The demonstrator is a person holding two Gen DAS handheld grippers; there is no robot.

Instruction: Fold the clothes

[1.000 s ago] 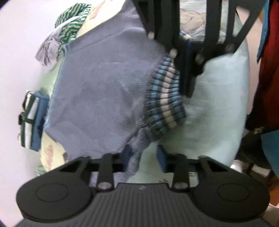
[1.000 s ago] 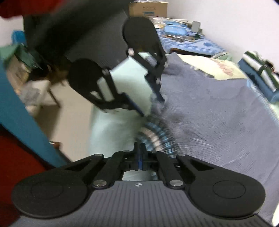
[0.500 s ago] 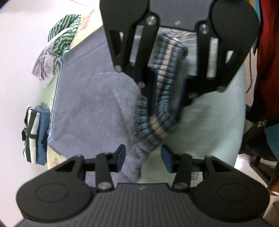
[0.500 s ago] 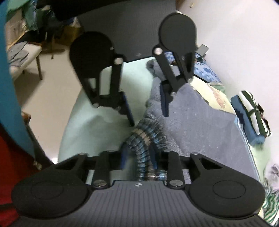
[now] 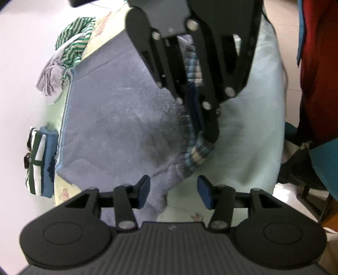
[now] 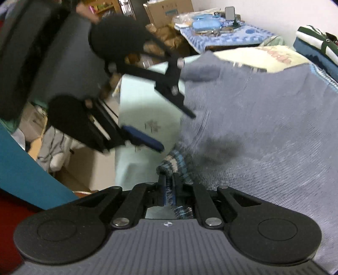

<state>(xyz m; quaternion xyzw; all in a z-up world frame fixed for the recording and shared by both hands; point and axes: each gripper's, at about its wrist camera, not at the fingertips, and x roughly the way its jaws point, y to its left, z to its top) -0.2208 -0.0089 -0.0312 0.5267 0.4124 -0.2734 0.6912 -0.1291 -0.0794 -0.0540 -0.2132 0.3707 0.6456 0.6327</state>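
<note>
A grey-blue knit sweater point(image 5: 118, 118) lies spread on the bed, its striped cuff point(image 5: 197, 151) folded in over the body. My right gripper point(image 6: 169, 189) is closing on that striped cuff point(image 6: 172, 164), and its pads press the knit. In the left wrist view the right gripper point(image 5: 208, 135) comes down from above onto the cuff. My left gripper point(image 5: 173, 191) hangs just above the sweater's near edge with its jaws opening; fabric lies under the gap but the pads point(image 5: 143, 189) do not touch it. The right wrist view shows the left gripper point(image 6: 166, 129) open as well.
A folded striped stack point(image 5: 38, 162) sits at the bed's left edge, a crumpled green-striped garment point(image 5: 69, 48) behind it. Bare pale green sheet point(image 5: 247, 127) lies right of the sweater. A red garment point(image 5: 316, 63) hangs at right. A cluttered table point(image 6: 221, 36) and a cardboard box point(image 6: 169, 10) stand beyond the bed.
The left gripper has widened and let go of the sweater fabric. The right gripper opened around the striped cuff, then shut on it and came down closer to the left gripper.
</note>
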